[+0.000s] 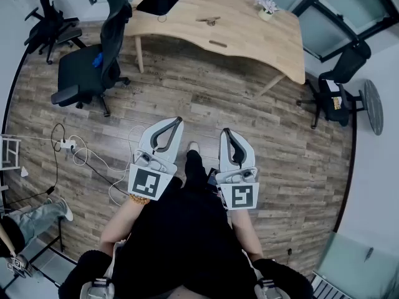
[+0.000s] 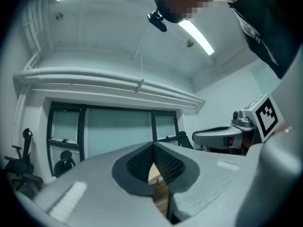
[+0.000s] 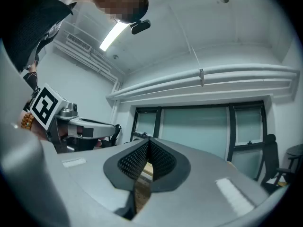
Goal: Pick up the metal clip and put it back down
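A light wooden table (image 1: 249, 33) is seen on a plank floor (image 1: 206, 98). A flat black mat (image 1: 161, 0) and a small potted plant (image 1: 267, 8) are set on it. A black office chair (image 1: 93, 67) is placed near its left end. A power strip (image 1: 65, 144) with white cables is laid on the floor.
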`<state>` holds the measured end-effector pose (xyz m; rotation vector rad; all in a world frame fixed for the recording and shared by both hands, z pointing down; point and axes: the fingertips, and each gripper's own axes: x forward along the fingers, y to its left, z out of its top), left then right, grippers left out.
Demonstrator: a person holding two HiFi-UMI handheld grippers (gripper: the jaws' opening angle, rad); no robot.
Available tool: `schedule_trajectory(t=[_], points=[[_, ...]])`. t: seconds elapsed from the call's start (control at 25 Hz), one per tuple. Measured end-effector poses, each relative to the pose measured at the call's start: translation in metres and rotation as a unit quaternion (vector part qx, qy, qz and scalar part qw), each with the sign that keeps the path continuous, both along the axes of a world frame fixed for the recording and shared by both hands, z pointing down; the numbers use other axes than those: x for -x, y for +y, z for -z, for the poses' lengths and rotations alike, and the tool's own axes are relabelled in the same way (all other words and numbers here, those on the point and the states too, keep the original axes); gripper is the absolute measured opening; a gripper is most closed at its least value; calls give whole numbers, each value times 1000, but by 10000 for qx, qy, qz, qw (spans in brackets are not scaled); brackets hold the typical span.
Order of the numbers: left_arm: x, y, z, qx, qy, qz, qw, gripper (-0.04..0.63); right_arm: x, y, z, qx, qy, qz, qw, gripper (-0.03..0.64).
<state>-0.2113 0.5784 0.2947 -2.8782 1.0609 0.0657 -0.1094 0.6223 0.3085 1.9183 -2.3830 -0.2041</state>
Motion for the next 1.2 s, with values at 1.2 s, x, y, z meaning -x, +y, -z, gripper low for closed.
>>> schedule_trajectory(t=[1.2], points=[[-111,-178,-44,377,-519,843,9944,0,-177,-209,-52,442,-308,531,9971,25]])
